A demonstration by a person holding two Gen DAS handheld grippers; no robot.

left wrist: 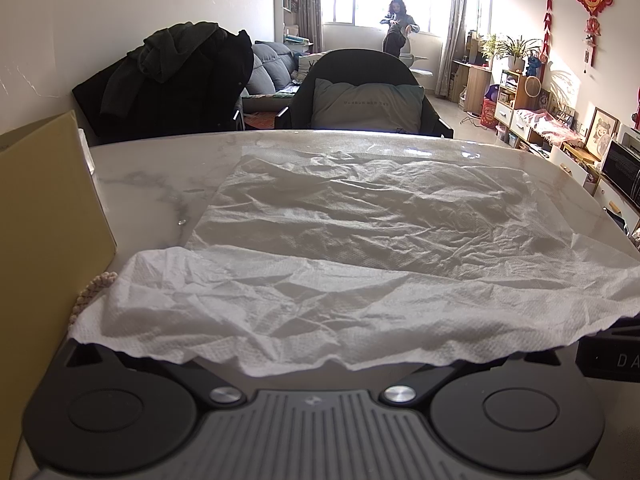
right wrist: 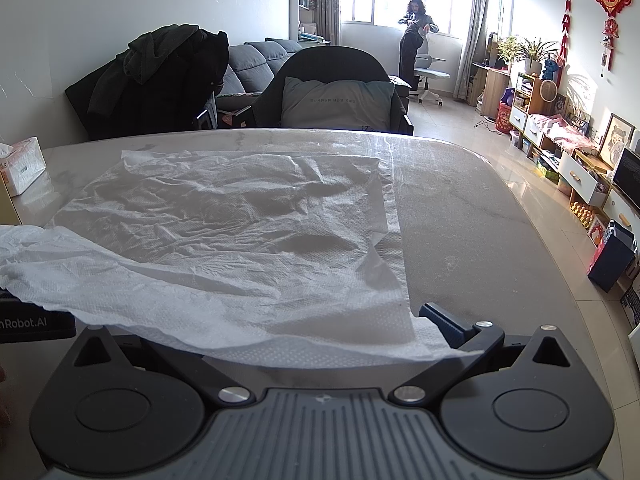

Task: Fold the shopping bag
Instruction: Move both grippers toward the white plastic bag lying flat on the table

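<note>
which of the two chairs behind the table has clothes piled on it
The left chair, draped in dark coats. The chair directly behind the table holds only a grey cushion.

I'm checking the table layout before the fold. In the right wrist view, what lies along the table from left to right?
Tissue box → white shopping bag → bare marble tabletop → beyond the table edge, the dark blue box on the floor.
</note>
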